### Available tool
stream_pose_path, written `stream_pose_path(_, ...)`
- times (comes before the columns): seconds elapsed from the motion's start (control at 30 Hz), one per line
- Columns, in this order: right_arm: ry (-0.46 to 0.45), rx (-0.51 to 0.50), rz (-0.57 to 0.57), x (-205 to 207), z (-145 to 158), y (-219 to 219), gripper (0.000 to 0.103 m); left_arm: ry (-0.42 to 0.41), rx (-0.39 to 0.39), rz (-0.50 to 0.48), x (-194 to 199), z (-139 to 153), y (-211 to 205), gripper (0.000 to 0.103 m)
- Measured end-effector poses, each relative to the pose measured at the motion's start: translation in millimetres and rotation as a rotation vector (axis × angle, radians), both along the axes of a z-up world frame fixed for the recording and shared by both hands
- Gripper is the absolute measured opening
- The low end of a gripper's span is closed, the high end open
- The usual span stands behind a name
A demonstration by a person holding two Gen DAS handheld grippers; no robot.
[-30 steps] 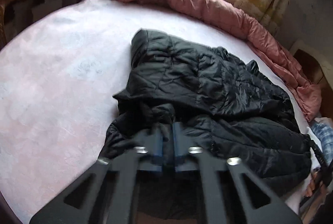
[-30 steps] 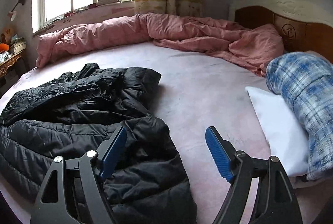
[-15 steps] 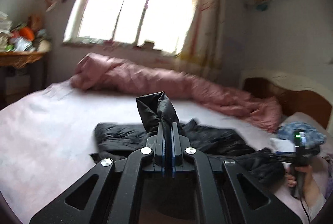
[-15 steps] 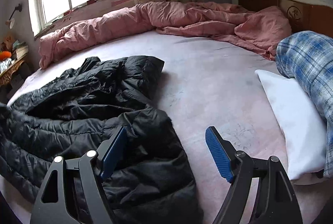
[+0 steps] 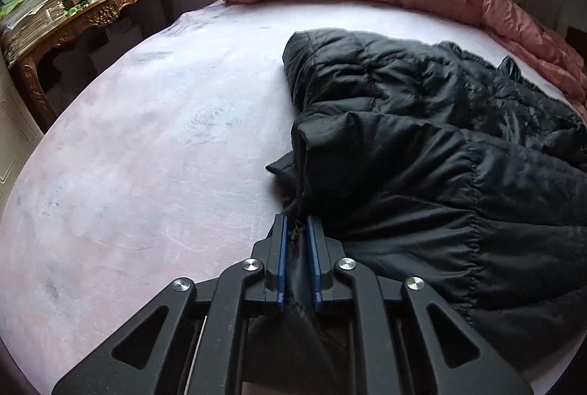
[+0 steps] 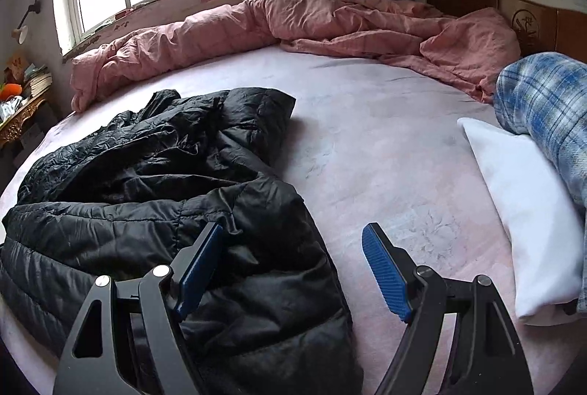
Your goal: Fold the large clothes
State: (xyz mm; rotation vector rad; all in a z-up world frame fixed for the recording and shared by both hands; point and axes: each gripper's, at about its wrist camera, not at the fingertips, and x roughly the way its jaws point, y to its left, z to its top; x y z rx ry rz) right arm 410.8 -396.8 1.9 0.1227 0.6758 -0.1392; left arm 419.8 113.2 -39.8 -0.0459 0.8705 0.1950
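A black quilted puffer jacket [image 5: 422,153] lies crumpled on the pink bed sheet [image 5: 146,145]. It also shows in the right wrist view [image 6: 176,182]. My left gripper [image 5: 296,230] is shut on a fold of the jacket's near edge, low over the sheet. My right gripper [image 6: 291,244] is open and empty, its left finger over the jacket's near right corner and its right finger over bare sheet.
A rolled pink duvet [image 6: 293,24] runs along the far side of the bed under the window. A white pillow [image 6: 521,204] and a blue plaid pillow [image 6: 550,101] lie at the right by the headboard. A cluttered wooden side table [image 5: 73,17] stands at the left.
My left gripper lifted the held jacket fold high, then brought it back down to the sheet, shifted left of the jacket. My right gripper stayed open and barely moved.
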Motion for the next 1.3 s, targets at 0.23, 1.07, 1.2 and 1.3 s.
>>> stream_pose_path(0.23,-0.08,0.005,-0.009,-15.1,17.7,0.2,0.08,-0.248,-0.06,-0.105,-38.2,43.8,-3.8,0.028)
stream_pose_path(1.07,-0.269,-0.103,0.121,-48.4,40.0,51.0,0.103,-0.559,0.015,-0.311,-94.7,79.9,-68.4,0.103)
stream_pose_path(1.2,-0.232,-0.095,0.152,-50.5,34.0,57.0,0.103,-0.505,0.02,-0.352,-109.7,61.3,-81.7,0.103)
stream_pose_path(1.3,-0.191,-0.077,0.197,-53.4,24.7,67.4,0.103,-0.424,0.027,-0.393,-109.7,44.4,-96.3,0.103)
